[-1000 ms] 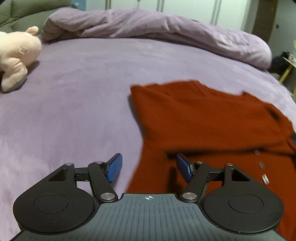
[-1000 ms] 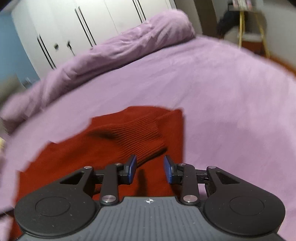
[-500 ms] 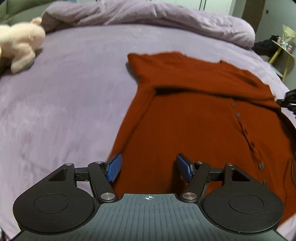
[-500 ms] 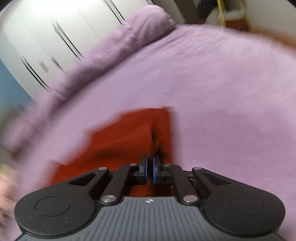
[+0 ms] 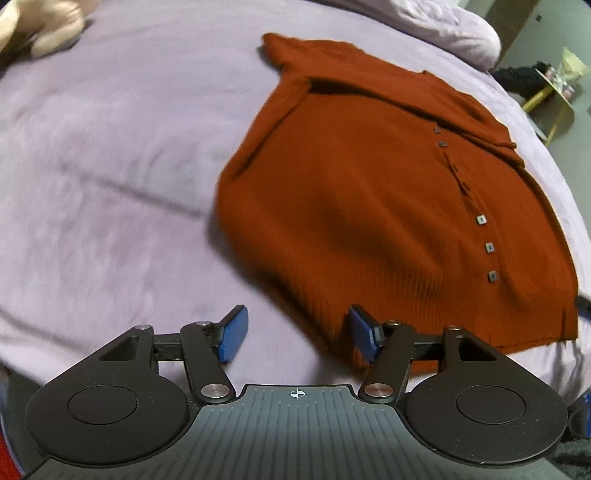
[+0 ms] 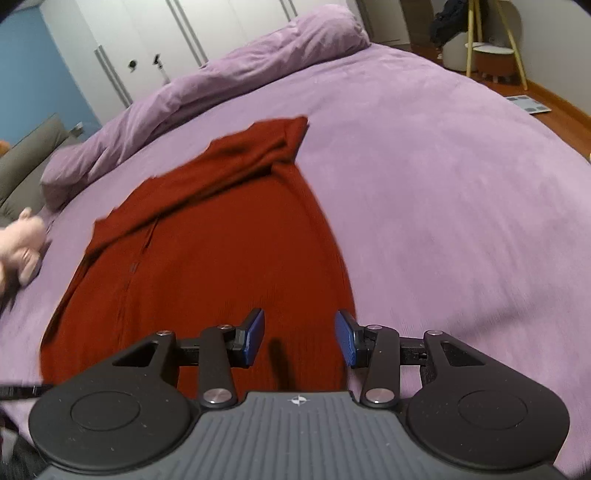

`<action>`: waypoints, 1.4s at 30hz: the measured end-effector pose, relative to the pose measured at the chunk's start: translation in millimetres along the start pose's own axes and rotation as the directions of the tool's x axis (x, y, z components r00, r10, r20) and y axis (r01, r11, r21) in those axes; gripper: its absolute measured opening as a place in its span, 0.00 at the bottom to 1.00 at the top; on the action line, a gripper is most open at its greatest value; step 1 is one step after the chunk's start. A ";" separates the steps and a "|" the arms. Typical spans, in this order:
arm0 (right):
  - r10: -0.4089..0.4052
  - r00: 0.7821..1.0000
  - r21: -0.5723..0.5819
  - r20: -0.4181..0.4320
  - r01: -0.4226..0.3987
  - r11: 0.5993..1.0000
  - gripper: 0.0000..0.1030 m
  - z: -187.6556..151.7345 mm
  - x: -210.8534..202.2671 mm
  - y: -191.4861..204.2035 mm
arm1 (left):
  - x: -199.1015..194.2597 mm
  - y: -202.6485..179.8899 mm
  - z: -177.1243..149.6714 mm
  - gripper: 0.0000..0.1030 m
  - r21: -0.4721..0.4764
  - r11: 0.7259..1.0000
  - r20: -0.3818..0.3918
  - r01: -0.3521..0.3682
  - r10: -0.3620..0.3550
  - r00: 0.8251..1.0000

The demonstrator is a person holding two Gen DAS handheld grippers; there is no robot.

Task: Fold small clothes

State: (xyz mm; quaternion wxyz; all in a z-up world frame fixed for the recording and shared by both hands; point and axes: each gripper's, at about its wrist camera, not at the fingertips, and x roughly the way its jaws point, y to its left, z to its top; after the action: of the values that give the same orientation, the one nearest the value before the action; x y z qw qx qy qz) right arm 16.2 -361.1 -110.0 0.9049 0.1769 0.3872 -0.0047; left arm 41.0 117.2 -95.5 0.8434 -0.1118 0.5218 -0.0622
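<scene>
Leftmost, a pink plush toy [image 6: 22, 240] lies on the lilac bedspread [image 5: 110, 166], well apart from the garment; the left wrist view catches only a blurred edge of it at the top corner. Next, the left gripper [image 5: 295, 334] hangs over the bedspread at the near left hem corner of the rust-red cardigan [image 5: 369, 192]; its jaws stand apart and are closing slightly, one blue pad over bare bedspread, the other over the hem, and nothing is gripped. Centrally, the cardigan lies flat on the bed, its sleeves laid across the top. Only the left wrist view shows its row of square buttons [image 5: 481, 220] clearly; in the right wrist view the placket is a faint seam. Further right, the right gripper [image 6: 300, 339] is over the cardigan's near right edge, jaws opening, with cloth beneath the gap but no pad pressing on it. Only the right wrist view shows the bunched duvet [image 6: 240, 70], white wardrobe doors [image 6: 184, 33], and a stool [image 6: 495, 61] at far right.
</scene>
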 end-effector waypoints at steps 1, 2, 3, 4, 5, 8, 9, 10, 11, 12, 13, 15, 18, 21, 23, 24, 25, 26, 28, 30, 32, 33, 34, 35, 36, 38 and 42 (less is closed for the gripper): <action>-0.014 1.000 -0.006 -0.014 0.014 1.000 0.50 -6.1 -5.8 -1.3 | -1.8 3.7 -3.5 0.63 -0.017 1.000 0.002 0.004 -0.004 1.000; -0.026 0.999 -0.012 -0.027 0.026 1.000 0.50 -11.9 -11.6 -4.1 | -3.4 8.1 -5.4 0.62 -0.042 0.999 0.006 0.023 -0.023 1.000; -0.027 0.999 0.001 -0.038 0.027 1.000 0.51 -14.8 -13.4 -7.6 | -3.9 11.9 -6.6 0.62 -0.067 0.996 0.010 0.056 -0.055 0.998; -0.014 0.998 0.028 -0.055 0.015 1.000 0.51 -15.8 -13.0 -11.8 | -1.5 16.4 -7.0 0.61 -0.092 0.992 0.013 0.092 -0.091 0.996; 0.014 0.997 0.064 -0.075 -0.009 0.998 0.50 -16.7 -12.3 -16.1 | 1.7 20.2 -6.3 0.60 -0.120 0.987 0.014 0.109 -0.108 0.994; 0.080 0.994 0.153 -0.079 -0.067 0.986 0.48 -17.2 -9.9 -23.6 | 8.7 30.8 -1.8 0.60 -0.191 0.966 0.057 0.173 -0.165 0.985; 0.100 0.991 0.179 -0.084 -0.083 0.980 0.48 -16.6 -7.9 -24.1 | 10.0 33.6 0.5 0.60 -0.212 0.958 0.072 0.193 -0.181 0.981; 0.126 0.988 0.205 -0.084 -0.106 0.973 0.48 -15.1 -6.1 -25.4 | 12.3 36.5 4.3 0.60 -0.233 0.948 0.090 0.219 -0.203 0.975; 0.140 0.987 0.221 -0.082 -0.119 0.968 0.46 -17.4 -4.1 -23.8 | 13.8 38.4 6.3 0.56 -0.247 0.939 0.103 0.240 -0.220 0.970; 0.142 0.986 0.228 -0.084 -0.120 0.966 0.42 -17.0 -1.5 -22.3 | 15.9 38.2 8.9 0.48 -0.253 0.934 0.109 0.252 -0.232 0.967; 0.134 0.987 0.228 -0.091 -0.110 0.967 0.39 -18.2 0.2 -21.1 | 18.3 36.5 11.8 0.43 -0.250 0.932 0.104 0.261 -0.242 0.965; 0.096 0.989 0.211 -0.114 -0.070 0.975 0.20 -20.3 6.2 -16.9 | 22.7 32.9 15.6 0.19 -0.238 0.931 0.082 0.277 -0.265 0.961; 0.078 0.989 0.201 -0.127 -0.051 0.978 0.06 -22.5 9.9 -15.1 | 18.1 31.0 18.2 0.16 -0.244 0.916 0.071 0.319 -0.311 0.948; 0.134 0.986 0.265 -0.100 -0.103 0.959 0.05 -21.3 3.9 -25.5 | 0.0 35.4 17.6 0.15 -0.237 0.893 0.112 0.382 -0.366 0.924; 0.189 0.981 0.331 -0.047 -0.163 0.930 0.05 -20.9 -2.3 -37.6 | -10.0 42.5 18.3 0.15 -0.254 0.871 0.144 0.422 -0.397 0.906; 0.204 0.979 0.354 -0.028 -0.181 0.918 0.05 -20.6 -4.3 -42.9 | -11.7 45.4 19.0 0.15 -0.267 0.862 0.153 0.431 -0.404 0.902; 0.201 0.979 0.364 -0.025 -0.178 0.914 0.05 -19.6 -4.5 -45.7 | -12.3 49.1 19.1 0.15 -0.284 0.857 0.156 0.431 -0.402 0.902; 0.176 0.984 0.349 -0.037 -0.152 0.925 0.05 -18.2 -3.6 -45.6 | -10.8 52.5 18.5 0.16 -0.295 0.857 0.149 0.422 -0.395 0.907; 0.144 0.988 0.297 -0.061 -0.120 0.947 0.05 -17.2 0.0 -41.5 | -4.7 56.4 15.4 0.17 -0.313 0.868 0.116 0.385 -0.368 0.923; 0.138 0.987 0.281 -0.087 -0.108 0.953 0.10 -17.3 4.1 -37.8 | 0.9 60.0 12.1 0.17 -0.331 0.875 0.077 0.354 -0.349 0.934; 0.126 0.986 0.273 -0.106 -0.093 0.957 0.10 -17.4 7.4 -35.8 | 1.5 65.7 7.9 0.22 -0.338 0.866 0.077 0.368 -0.364 0.928; 0.129 0.986 0.273 -0.110 -0.094 0.957 0.11 -17.4 7.5 -36.0 | 1.6 68.3 7.3 0.29 -0.345 0.859 0.087 0.378 -0.372 0.924; 0.135 0.984 0.279 -0.117 -0.098 0.955 0.12 -17.5 8.0 -37.1 | 1.6 71.2 7.7 0.33 -0.352 0.854 0.098 0.384 -0.375 0.922; 0.140 0.983 0.288 -0.119 -0.101 0.952 0.14 -18.0 9.4 -38.4 | 1.5 73.8 9.1 0.36 -0.356 0.852 0.112 0.383 -0.368 0.923; 0.144 0.982 0.296 -0.122 -0.103 0.950 0.15 -18.2 10.1 -39.5 | 1.7 75.8 10.8 0.38 -0.355 0.853 0.124 0.382 -0.362 0.924; 0.156 0.980 0.311 -0.126 -0.111 0.944 0.18 -17.5 12.0 -40.7 | 6.0 77.8 14.5 0.43 -0.352 0.857 0.128 0.377 -0.355 0.926; 0.157 0.979 0.302 -0.127 -0.113 0.947 0.20 -17.0 12.5 -38.1 | 23.4 73.6 11.6 0.44 -0.340 0.860 0.055 0.380 -0.385 0.921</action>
State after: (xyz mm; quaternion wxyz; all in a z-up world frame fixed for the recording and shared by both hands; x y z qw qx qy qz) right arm 7.6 -389.7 -141.6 0.8354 0.3350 0.4356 0.0131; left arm 60.9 184.7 -129.4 0.7776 -0.3580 0.4983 -0.1371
